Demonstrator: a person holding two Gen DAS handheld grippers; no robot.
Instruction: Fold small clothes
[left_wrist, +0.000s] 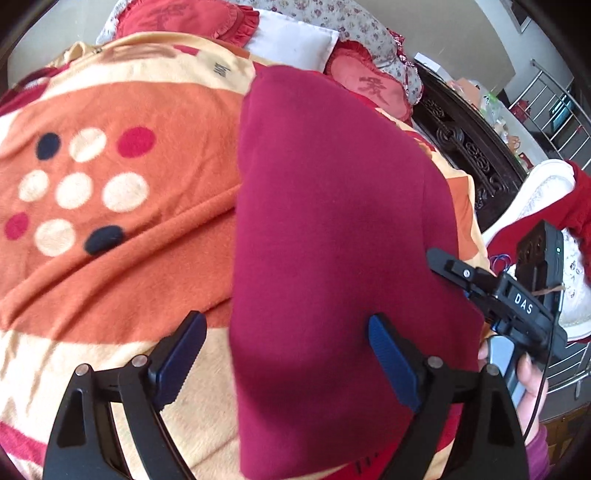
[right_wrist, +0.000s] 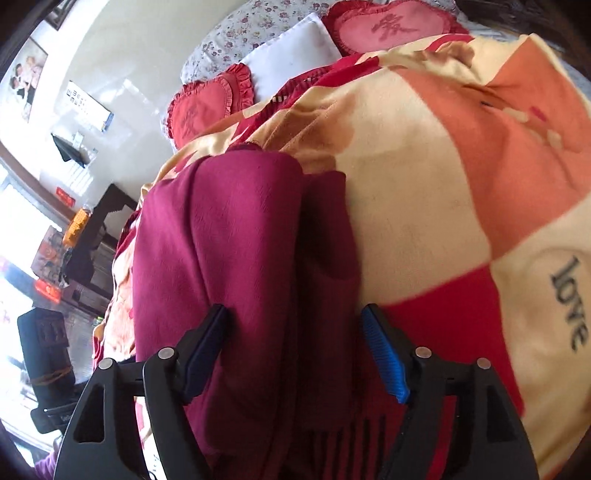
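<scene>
**Both grippers over the folded garment, jaws apart**

I see the maroon garment (left_wrist: 332, 221) lying folded in a long strip on the orange and cream blanket (left_wrist: 110, 258) that covers the bed. Its far end points toward the red heart cushions (left_wrist: 365, 88) and the white pillow (left_wrist: 295, 40) at the head of the bed.

Left gripper (left_wrist: 284, 362): angled steeply down at the near part of the cloth. Jaws spread wide. The left finger sits over bare blanket, just beside the garment's left edge; the right finger sits over the maroon fabric. The pads do not press the cloth, as far as I can tell.

Right gripper (right_wrist: 295, 354): also tilted down, at the garment's near end, seen from its own camera. Jaws apart, straddling the strip; the left pad (right_wrist: 207, 354) is close against the fabric, the right pad (right_wrist: 384, 354) sits just beside the garment's right edge, above a red patch of blanket. No pinch visible.

In the left wrist view, the right gripper's black body comes in from the right edge, a hand (left_wrist: 528, 376) wrapped around its handle, its tip at the garment's right edge.
</scene>
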